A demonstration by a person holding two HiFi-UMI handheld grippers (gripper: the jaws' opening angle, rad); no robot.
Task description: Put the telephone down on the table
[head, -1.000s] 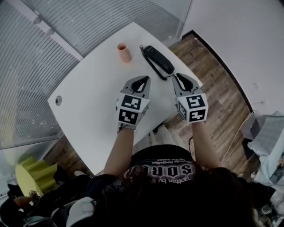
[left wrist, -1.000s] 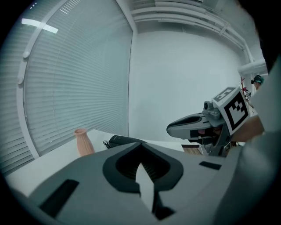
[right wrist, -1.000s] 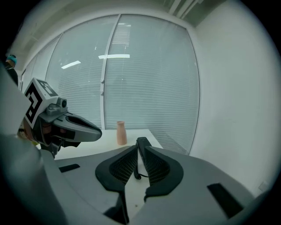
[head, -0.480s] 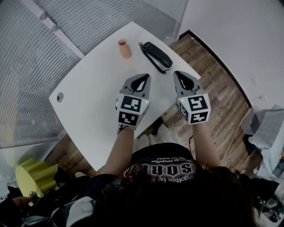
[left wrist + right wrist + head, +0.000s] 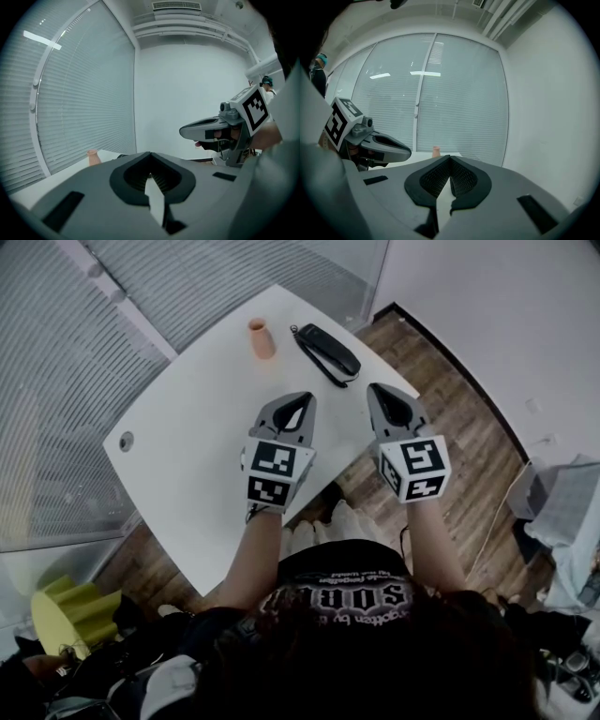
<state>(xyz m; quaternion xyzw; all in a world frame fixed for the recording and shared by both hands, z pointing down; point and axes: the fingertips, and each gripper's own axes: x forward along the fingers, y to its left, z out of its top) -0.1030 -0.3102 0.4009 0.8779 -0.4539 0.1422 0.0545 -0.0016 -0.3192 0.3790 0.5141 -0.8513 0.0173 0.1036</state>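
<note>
The black telephone (image 5: 328, 351) lies flat on the far right part of the white table (image 5: 187, 446), its cord beside it, with nothing touching it. My left gripper (image 5: 298, 397) hovers above the table, nearer me than the telephone, and is shut and empty. My right gripper (image 5: 380, 390) is beside it over the table's right edge, also shut on nothing. In the left gripper view the left gripper (image 5: 150, 154) has its tips together, and the right gripper (image 5: 183, 132) shows at the right. The right gripper view shows the right gripper (image 5: 450, 158) shut too.
A small peach-coloured cup (image 5: 262, 338) stands upright left of the telephone, also seen as the cup (image 5: 93, 157). A round cable hole (image 5: 125, 442) sits near the table's left corner. Window blinds run along the far side. Wooden floor (image 5: 469, 456) lies to the right.
Both grippers have risen and drawn back from the telephone toward me. The telephone stays where it lies on the table.
</note>
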